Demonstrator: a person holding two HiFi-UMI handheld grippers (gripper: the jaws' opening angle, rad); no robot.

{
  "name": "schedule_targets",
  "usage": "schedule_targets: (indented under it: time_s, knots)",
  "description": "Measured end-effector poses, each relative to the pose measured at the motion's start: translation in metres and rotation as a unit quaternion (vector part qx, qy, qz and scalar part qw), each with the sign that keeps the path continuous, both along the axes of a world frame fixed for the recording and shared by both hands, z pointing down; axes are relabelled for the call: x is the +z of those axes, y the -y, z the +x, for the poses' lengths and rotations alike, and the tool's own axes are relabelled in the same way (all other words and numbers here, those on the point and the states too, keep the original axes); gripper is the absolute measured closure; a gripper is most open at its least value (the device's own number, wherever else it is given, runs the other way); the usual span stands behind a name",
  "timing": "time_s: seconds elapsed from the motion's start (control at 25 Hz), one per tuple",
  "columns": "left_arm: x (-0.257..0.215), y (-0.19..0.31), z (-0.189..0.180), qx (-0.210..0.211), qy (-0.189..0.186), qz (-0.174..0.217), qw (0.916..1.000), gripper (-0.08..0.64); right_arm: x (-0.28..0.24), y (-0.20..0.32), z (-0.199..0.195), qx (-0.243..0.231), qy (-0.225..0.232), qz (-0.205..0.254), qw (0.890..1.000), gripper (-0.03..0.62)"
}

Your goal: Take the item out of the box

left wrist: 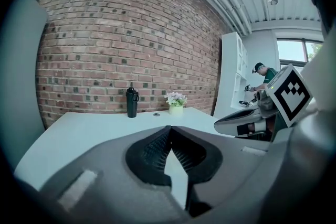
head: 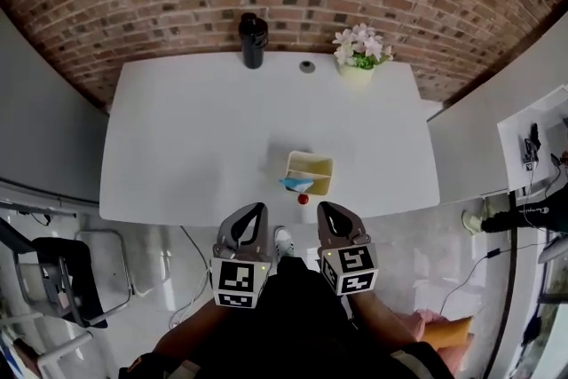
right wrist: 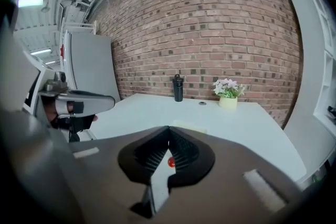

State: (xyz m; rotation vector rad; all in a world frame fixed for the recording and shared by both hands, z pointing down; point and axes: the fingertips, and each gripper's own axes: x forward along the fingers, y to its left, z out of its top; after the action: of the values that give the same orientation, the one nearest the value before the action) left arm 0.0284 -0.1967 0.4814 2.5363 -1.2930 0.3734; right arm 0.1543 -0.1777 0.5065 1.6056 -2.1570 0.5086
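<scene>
Left gripper [head: 255,213] and right gripper [head: 328,210] sit clenched, empty, short of the box [head: 312,159]. Next, open one over what seems a blue item [head: 297,184].

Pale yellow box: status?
Left gripper, right gripper shut, empty, off white table. Blue item at pale yellow box's front; small red ball outside. Nothing blocking.

Left claw [head: 258,210], right claw [head: 326,209] closed

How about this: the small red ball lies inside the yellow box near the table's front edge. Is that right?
Not quite. The small red ball lies outside the yellow box, on the table just in front of it, near the table's front edge. The head view shows it.
</scene>
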Motion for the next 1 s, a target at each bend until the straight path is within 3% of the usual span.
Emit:
schedule_targets:
  time_s: [0.08,0.2,1.0]
  knots:
    - [0.006,0.004,0.001,-0.010,0.001,-0.007,0.9999,0.555,0.008,0.006,0.001,-0.020,0.003,-0.014,1.000,0.588]
    - [0.016,0.011,0.001,-0.026,0.004,-0.018,0.9995,0.555,0.019,0.015,-0.002,-0.052,0.005,-0.030,0.998,0.526]
    - [0.074,0.036,0.001,-0.089,-0.001,-0.082,0.9927,0.555,0.075,0.048,-0.005,-0.195,-0.073,-0.072,0.975,0.445]
